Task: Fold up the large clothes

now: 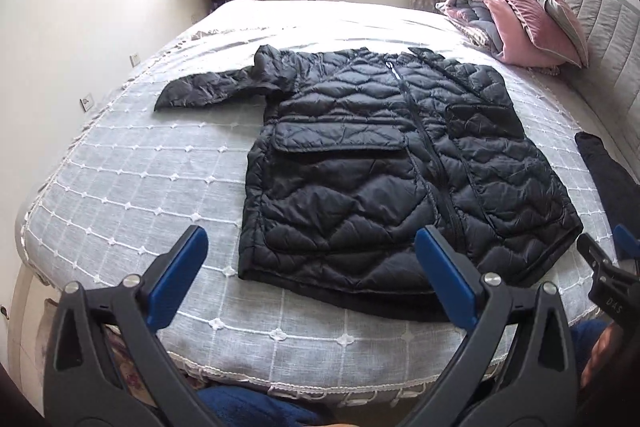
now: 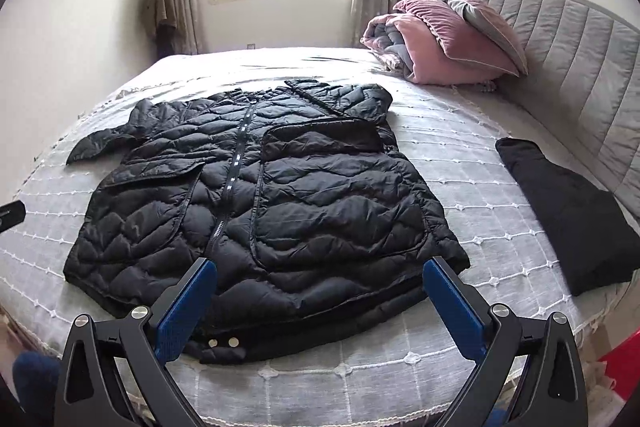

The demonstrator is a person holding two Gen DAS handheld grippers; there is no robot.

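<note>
Left wrist view: black quilted puffer jacket (image 1: 384, 163), zipped, lying flat at frame centre on a grey bedspread with white grid stitching (image 1: 132, 187); one sleeve extends toward the upper left. Left gripper (image 1: 312, 267), blue-padded, jaws wide apart, empty, at the lower edge above the hem. Folded pink and grey quilt with pillows (image 1: 524, 19), upper right.

Right wrist view: right gripper (image 2: 320, 295), jaws apart, empty, over the jacket's hem. Folded black garment (image 2: 568, 215), right of frame, apart from the jacket.
</note>
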